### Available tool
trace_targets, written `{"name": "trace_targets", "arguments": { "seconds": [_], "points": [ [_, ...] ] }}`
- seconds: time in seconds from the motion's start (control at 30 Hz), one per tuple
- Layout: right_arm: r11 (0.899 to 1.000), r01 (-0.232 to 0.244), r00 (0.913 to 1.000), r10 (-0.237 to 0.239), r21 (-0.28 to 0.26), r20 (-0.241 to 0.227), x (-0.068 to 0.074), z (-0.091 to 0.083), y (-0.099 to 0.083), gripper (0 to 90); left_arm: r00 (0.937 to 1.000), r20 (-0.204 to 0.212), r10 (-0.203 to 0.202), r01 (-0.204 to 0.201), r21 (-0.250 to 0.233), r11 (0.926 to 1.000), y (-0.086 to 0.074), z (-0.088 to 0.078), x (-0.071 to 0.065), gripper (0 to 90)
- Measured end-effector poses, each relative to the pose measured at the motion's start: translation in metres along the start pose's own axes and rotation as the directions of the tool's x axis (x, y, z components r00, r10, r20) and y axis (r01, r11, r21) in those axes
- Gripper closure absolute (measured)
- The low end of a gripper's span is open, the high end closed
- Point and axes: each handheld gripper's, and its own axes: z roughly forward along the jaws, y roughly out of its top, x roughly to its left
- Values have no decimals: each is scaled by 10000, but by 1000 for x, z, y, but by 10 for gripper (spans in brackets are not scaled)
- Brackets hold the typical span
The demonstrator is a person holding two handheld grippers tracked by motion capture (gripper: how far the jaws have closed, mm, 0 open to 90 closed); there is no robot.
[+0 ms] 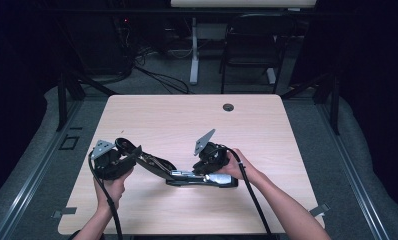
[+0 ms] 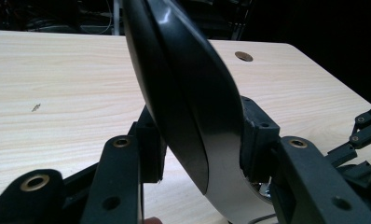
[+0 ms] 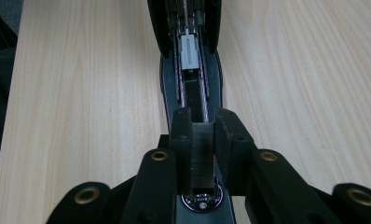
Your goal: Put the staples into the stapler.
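A black stapler (image 1: 187, 176) lies swung open near the table's front middle. Its base rests on the wood and its curved top cover (image 1: 149, 161) slants up to the left. In the left gripper view that glossy cover (image 2: 188, 84) stands between the jaws, and my left gripper (image 2: 203, 140) is shut on it. My right gripper (image 3: 205, 133) is shut on the stapler's rear block (image 3: 203, 154). Beyond it runs the open staple channel with a grey pusher (image 3: 189, 50). In the high view the left gripper (image 1: 136, 154) and right gripper (image 1: 205, 171) face each other across the stapler.
The pale wood table (image 1: 152, 120) has a round cable hole (image 1: 228, 107) at its far edge, also seen as a grommet (image 2: 243, 56). Behind the table stand a dark chair (image 1: 252, 45) and a white desk leg (image 1: 194, 50). Cables trail from both grippers toward the front edge.
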Motion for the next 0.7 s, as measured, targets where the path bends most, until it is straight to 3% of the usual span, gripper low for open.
{"name": "trace_targets", "arguments": {
  "seconds": [0.7],
  "points": [
    [9991, 402, 9990, -400, 137, -187, -2, 2, -1, 779, 10000, -7, 50, -50, -46, 10000, 0, 1, 0, 589]
  ]
}}
